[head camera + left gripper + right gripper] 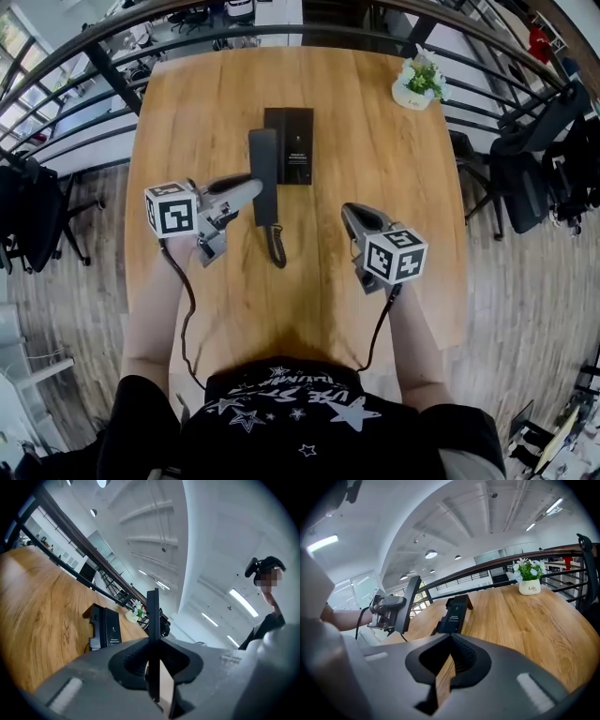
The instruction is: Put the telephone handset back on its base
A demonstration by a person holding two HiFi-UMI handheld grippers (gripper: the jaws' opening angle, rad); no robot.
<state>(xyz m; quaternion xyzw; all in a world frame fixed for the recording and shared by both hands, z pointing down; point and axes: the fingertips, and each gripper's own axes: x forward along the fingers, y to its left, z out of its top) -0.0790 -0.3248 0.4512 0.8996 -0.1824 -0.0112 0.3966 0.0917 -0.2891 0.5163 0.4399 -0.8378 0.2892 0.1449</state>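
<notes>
The black handset (264,173) is off the table, gripped across its middle by my left gripper (257,189), which is shut on it. In the left gripper view the handset (153,620) stands edge-on between the jaws. Its coiled cord (277,246) hangs from the near end. The black base (291,145) lies flat at the table's middle, just right of and beyond the handset; it also shows in the left gripper view (105,627) and the right gripper view (454,613). My right gripper (350,213) hovers to the right over the table, shut and empty, its tips (450,638) pointing toward the base.
A white pot with a green plant (417,84) stands at the table's far right corner. A dark railing (94,47) curves around the wooden table (394,187). Office chairs (525,178) stand beyond the right edge and another (28,211) at the left.
</notes>
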